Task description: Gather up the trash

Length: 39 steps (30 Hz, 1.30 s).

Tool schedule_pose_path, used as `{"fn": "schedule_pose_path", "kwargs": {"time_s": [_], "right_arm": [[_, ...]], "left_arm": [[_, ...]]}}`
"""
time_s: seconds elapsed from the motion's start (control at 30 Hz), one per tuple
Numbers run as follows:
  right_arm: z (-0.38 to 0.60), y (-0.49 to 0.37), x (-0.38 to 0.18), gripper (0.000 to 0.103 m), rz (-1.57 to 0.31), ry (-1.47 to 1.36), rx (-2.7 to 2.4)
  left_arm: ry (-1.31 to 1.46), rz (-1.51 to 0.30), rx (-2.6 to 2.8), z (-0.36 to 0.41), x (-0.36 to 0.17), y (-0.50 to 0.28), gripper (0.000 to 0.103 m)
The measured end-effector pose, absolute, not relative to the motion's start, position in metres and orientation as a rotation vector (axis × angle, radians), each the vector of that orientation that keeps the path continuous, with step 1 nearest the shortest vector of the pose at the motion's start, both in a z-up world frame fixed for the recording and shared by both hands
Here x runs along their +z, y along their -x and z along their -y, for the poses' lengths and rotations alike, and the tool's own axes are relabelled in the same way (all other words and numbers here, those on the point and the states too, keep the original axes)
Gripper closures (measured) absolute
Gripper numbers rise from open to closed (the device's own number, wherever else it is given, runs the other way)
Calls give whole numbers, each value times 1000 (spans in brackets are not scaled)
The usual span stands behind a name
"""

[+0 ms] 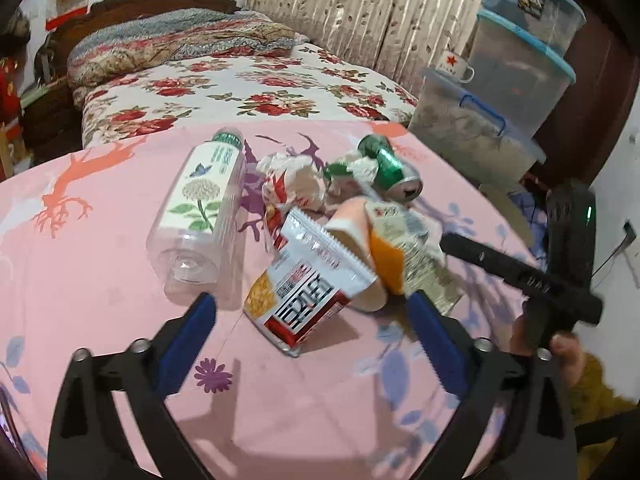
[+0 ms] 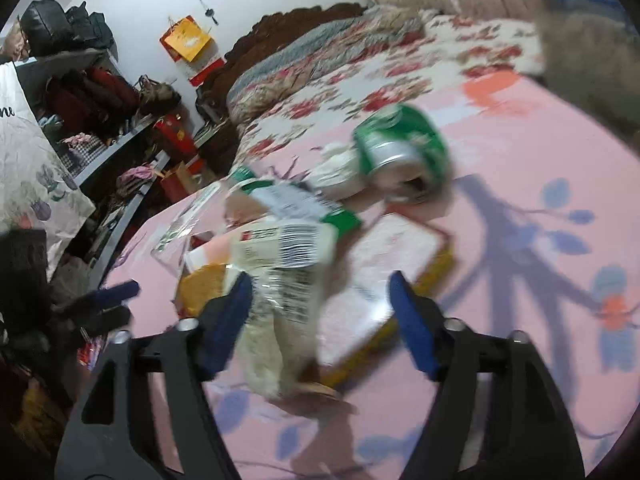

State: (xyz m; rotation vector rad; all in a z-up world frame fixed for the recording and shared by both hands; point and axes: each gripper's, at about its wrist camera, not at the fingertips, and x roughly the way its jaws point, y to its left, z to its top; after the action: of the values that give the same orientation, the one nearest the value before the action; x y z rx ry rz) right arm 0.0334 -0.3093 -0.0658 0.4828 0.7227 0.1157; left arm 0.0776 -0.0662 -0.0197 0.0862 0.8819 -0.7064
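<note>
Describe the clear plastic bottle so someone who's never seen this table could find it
On the pink tablecloth, left of the trash pile, the clear bottle lies on its side. It alone is transparent, with a white flower-and-butterfly label and green cap, unlike the crushed green can.

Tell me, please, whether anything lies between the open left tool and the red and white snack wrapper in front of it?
Nothing visible does. The left tool is open, and the red and white snack wrapper already lies between its blue fingers on the pink tablecloth. The clear bottle lies apart, to the wrapper's left.
</note>
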Motion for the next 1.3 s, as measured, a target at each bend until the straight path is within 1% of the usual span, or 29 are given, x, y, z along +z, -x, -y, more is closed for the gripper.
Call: {"fn": "schedule_pose_path", "kwargs": {"time_s": [0.17,0.2,0.23,0.27,0.3,0.33,0.37,0.4,0.47,0.5,0.73,0.87,1.03,1.13,1.17,1.27,1.3], "right_arm": [[291,-33,-70,15,-744,-406,73],[285,-31,-70,15,-746,-378,66],[279,-29,-70,15,-748,-346,57],[272,-27,-70,15,-751,-317,58],[269,-22,-72,17,-751,-299,63],[261,-19,-72,21,-752,-263,66],[255,-17,-72,44,-756,-223,63],[245,-13,-72,45,-757,-153,49],[238,-3,-72,48,-748,-134,56],[238,4,-72,48,-744,-149,61],[260,58,-67,49,-704,-218,-26],[288,94,-65,49,-682,-224,-156],[317,115,-74,48,-706,-228,-271],[330,118,-86,46,-750,-255,-289],[334,119,-89,44,-757,-268,-296],[339,122,-96,23,-761,-290,-315],[340,123,-97,23,-754,-294,-315]], "left_arm": [[-210,-877,-683,90,-49,-80,9],[-217,-867,-691,89,-52,-83,10],[-232,-850,-694,93,-54,-84,13],[-239,-848,-694,94,-57,-87,19],[-241,-860,-695,94,-63,-87,37],[-234,-881,-699,95,-66,-91,58],[-213,-910,-699,93,-70,-94,66],[-192,-920,-704,90,-72,-95,71],[-155,-930,-714,82,-70,-91,79],[-138,-934,-725,77,-68,-88,87],[2,-972,-855,39,-55,-48,88],[55,-1002,-939,34,-54,-27,88],[44,-1026,-1026,59,-53,-9,88],[-3,-1037,-1075,87,-52,-1,88],[-28,-1040,-1099,101,-53,5,88],[-84,-1050,-1130,129,-57,13,88],[-94,-1055,-1133,136,-58,14,88]]}}
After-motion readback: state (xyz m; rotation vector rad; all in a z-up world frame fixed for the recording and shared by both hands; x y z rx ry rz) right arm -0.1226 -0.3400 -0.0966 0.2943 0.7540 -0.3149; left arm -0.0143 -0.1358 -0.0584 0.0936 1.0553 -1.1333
